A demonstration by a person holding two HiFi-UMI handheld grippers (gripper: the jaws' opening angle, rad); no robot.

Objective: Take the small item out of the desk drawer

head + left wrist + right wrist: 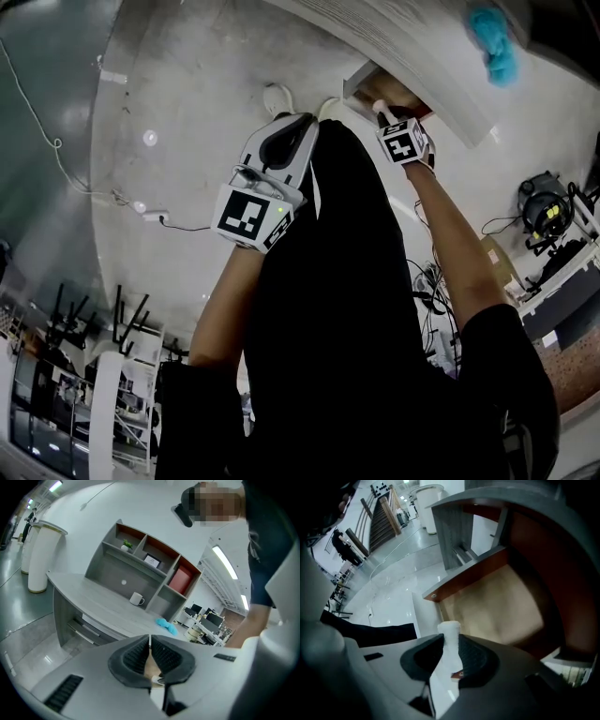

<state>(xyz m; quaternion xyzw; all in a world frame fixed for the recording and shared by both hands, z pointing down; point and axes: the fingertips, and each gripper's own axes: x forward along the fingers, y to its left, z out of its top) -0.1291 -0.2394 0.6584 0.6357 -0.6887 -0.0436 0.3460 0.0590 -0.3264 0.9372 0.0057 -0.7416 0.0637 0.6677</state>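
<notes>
Left gripper (150, 644) with jaws pressed together and empty, right gripper (451, 649) pinching small white item (450, 630) over open drawer (465, 579), free floor (389, 590) beside drawer edge.

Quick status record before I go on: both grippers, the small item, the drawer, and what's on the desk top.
left gripper: shut, nothing between the jaws
right gripper: shut on the small white item, pointing down
small white item: between the pads, its end sticking out past them, held over the drawer
drawer: open, below the right gripper
desk top: white mug, blue cloth
</notes>
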